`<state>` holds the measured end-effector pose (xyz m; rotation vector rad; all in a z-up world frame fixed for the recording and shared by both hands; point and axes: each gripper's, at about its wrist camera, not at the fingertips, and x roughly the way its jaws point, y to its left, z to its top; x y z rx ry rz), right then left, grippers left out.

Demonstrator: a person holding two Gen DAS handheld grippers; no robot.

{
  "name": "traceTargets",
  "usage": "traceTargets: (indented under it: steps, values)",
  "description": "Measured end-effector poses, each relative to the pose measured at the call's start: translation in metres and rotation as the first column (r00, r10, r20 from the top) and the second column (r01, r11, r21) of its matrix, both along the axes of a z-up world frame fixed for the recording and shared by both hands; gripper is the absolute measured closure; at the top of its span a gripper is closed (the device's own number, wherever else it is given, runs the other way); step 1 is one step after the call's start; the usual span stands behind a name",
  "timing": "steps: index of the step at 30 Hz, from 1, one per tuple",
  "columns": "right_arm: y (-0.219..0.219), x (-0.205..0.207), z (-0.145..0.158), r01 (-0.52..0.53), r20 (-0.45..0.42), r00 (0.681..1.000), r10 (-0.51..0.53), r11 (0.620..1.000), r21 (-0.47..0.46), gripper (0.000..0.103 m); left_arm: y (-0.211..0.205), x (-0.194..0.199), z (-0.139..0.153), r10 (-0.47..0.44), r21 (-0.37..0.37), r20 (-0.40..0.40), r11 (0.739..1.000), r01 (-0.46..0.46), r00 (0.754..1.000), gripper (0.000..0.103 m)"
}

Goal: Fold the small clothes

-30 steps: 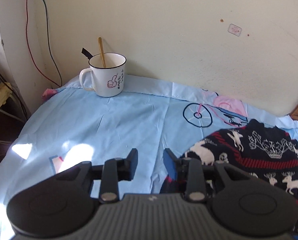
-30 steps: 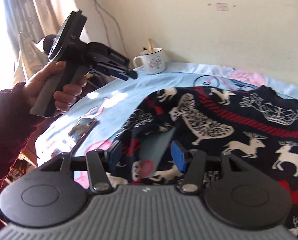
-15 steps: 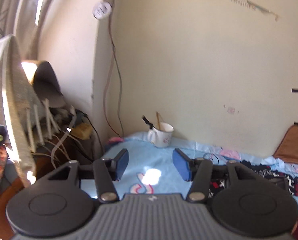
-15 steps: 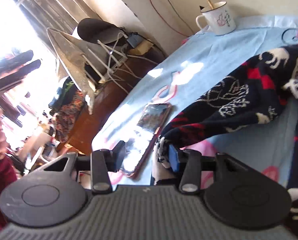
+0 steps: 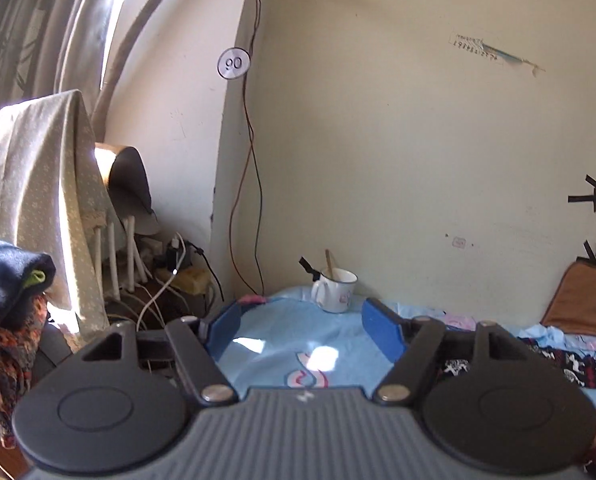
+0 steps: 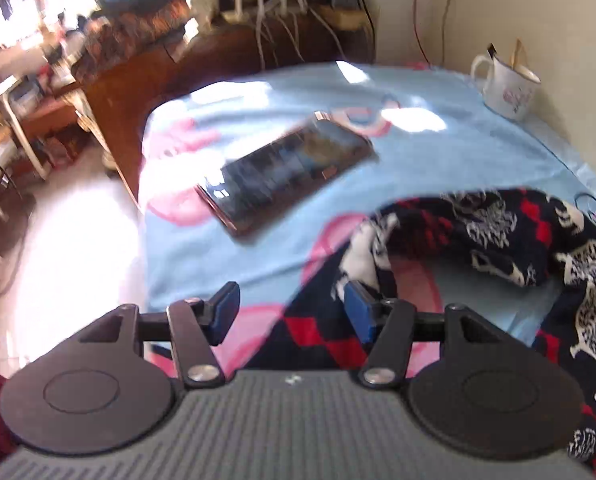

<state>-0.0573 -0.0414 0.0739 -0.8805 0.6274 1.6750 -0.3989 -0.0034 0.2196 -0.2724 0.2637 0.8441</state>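
A dark knit sweater [image 6: 498,232] with red bands and white reindeer lies rumpled on the light blue sheet [image 6: 418,152]. My right gripper [image 6: 291,296] points down at its near left corner. Its jaws are opening a little, with sweater cloth lying below and between them. The right pad touches a fold and nothing is pinched. My left gripper [image 5: 303,314] hovers back from the table and points nearly level toward the wall. Its jaws are opening with nothing between them. From there the sweater [image 5: 578,364] shows only at the right edge.
A phone [image 6: 290,168] lies on the sheet left of the sweater. A white mug [image 5: 336,290] holding a stick stands by the wall. Cables, a draped rack and piled clothes [image 5: 6,280] crowd the left. A brown pad [image 5: 582,296] leans at the right.
My left gripper has drawn back and up from the sheet, and its jaws have spread wider. My right gripper has swung left and tipped down toward the sweater's corner and the phone.
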Motion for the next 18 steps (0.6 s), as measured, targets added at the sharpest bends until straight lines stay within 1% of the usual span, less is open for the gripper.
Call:
traceTargets:
  steps: [1, 2, 3, 4, 5, 6, 8, 10, 11, 13, 14, 16, 18]
  values:
    - [0.001, 0.006, -0.011, 0.026, -0.001, 1.000, -0.026, 1.000, -0.006, 0.043, 0.000, 0.001, -0.003, -0.008, -0.004, -0.002, 1.000, 0.008, 1.000, 0.034]
    - [0.000, 0.008, -0.014, 0.030, -0.014, 0.999, -0.030, 0.999, 0.023, 0.053, 0.002, 0.002, -0.004, -0.012, -0.008, 0.000, 1.000, 0.012, 1.000, 0.034]
    - [0.004, 0.006, -0.012, 0.025, -0.004, 1.000, -0.025, 0.999, 0.031, 0.087, 0.004, 0.002, -0.005, -0.013, -0.015, 0.010, 1.000, 0.013, 1.000, 0.034]
    - [0.011, 0.007, -0.009, 0.031, -0.035, 0.999, -0.030, 0.999, 0.024, 0.086, 0.007, 0.002, -0.004, -0.007, -0.024, 0.023, 1.000, 0.008, 1.000, 0.034]
    - [0.022, 0.008, 0.001, 0.049, -0.112, 0.993, -0.045, 0.998, 0.036, 0.086, 0.010, 0.003, -0.003, 0.000, -0.033, 0.037, 0.999, 0.002, 0.999, 0.034]
    - [0.032, 0.008, 0.014, 0.063, -0.147, 0.988, -0.052, 0.995, 0.073, 0.086, 0.011, 0.003, -0.002, 0.002, -0.040, 0.054, 0.999, 0.000, 0.999, 0.034]
    - [0.049, 0.015, 0.053, 0.096, -0.237, 0.970, -0.055, 0.981, 0.166, 0.086, 0.010, 0.004, 0.000, 0.002, -0.039, 0.067, 0.999, 0.000, 0.998, 0.034]
    - [0.057, 0.032, 0.098, 0.152, -0.331, 0.942, -0.060, 0.954, 0.258, 0.086, 0.008, 0.011, 0.001, 0.001, -0.031, 0.062, 1.000, 0.001, 0.998, 0.031]
    - [0.055, 0.049, 0.128, 0.194, -0.383, 0.922, -0.062, 0.928, 0.318, 0.086, 0.008, 0.015, 0.000, -0.006, -0.030, 0.063, 1.000, 0.007, 0.998, 0.029]
    - [0.046, 0.084, 0.169, 0.274, -0.455, 0.887, -0.078, 0.882, 0.383, 0.086, 0.012, 0.030, -0.004, -0.029, -0.044, 0.072, 0.999, 0.032, 0.997, 0.027]
    - [0.032, 0.108, 0.189, 0.327, -0.494, 0.864, -0.095, 0.852, 0.409, 0.086, 0.016, 0.040, -0.007, -0.049, -0.059, 0.073, 0.997, 0.054, 0.996, 0.027]
    - [0.005, 0.152, 0.211, 0.421, -0.553, 0.823, -0.132, 0.794, 0.438, 0.086, 0.025, 0.071, -0.017, -0.109, -0.101, 0.067, 0.988, 0.116, 0.992, 0.027]
    - [-0.036, 0.196, 0.220, 0.521, -0.599, 0.779, -0.185, 0.723, 0.454, 0.086, 0.036, 0.113, -0.027, -0.178, -0.142, 0.046, 0.973, 0.183, 0.983, 0.027]
